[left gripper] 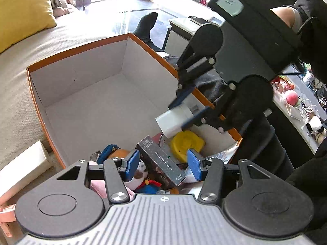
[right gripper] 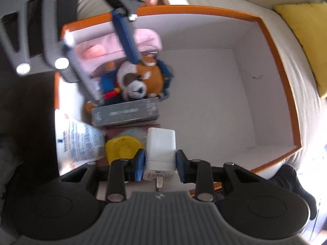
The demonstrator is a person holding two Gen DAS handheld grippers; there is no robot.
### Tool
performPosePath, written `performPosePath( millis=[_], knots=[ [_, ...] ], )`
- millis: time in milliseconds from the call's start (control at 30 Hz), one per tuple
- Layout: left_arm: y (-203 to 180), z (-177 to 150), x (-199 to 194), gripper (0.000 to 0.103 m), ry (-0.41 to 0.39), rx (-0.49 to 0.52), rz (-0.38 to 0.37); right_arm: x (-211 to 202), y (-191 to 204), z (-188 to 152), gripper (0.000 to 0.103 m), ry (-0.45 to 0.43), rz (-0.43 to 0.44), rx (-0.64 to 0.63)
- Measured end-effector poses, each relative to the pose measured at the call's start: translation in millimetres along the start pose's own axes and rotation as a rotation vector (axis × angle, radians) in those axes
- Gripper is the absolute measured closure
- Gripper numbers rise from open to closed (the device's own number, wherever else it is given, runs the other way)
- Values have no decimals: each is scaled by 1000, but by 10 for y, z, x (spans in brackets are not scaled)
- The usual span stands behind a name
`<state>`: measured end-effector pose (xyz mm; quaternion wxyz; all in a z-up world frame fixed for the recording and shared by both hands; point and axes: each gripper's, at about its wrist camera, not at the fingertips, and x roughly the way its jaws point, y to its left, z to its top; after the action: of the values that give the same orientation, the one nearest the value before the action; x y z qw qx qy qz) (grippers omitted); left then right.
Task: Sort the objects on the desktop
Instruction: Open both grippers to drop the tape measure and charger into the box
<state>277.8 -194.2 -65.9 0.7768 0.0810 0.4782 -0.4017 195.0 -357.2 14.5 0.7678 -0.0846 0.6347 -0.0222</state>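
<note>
right gripper has its fingers clamped on the white charger over the orange box - around 6 o'clock of the box floor; left gripper hangs open - nothing held

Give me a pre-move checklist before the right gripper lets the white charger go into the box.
1. Right gripper shut on the white charger: ok.
2. Charger over the inside of the orange-rimmed box: ok.
3. Bare box floor below the charger: not ok; the yellow object and a clear disc lie close under it.
4. Left gripper open and holding nothing: ok.
5. Left gripper out of the drop path: ok; it hangs over the plush toy and the photo card box.
6. Charger prongs folded: not ok; one sticks out.
</note>
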Motion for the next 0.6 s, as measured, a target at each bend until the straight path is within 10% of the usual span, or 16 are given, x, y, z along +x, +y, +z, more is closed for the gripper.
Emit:
performPosePath(
  millis=[600],
  knots=[
    [127, -144, -129, 43, -36, -50, -2, 13, 29, 158, 68, 33, 102, -86]
  ],
)
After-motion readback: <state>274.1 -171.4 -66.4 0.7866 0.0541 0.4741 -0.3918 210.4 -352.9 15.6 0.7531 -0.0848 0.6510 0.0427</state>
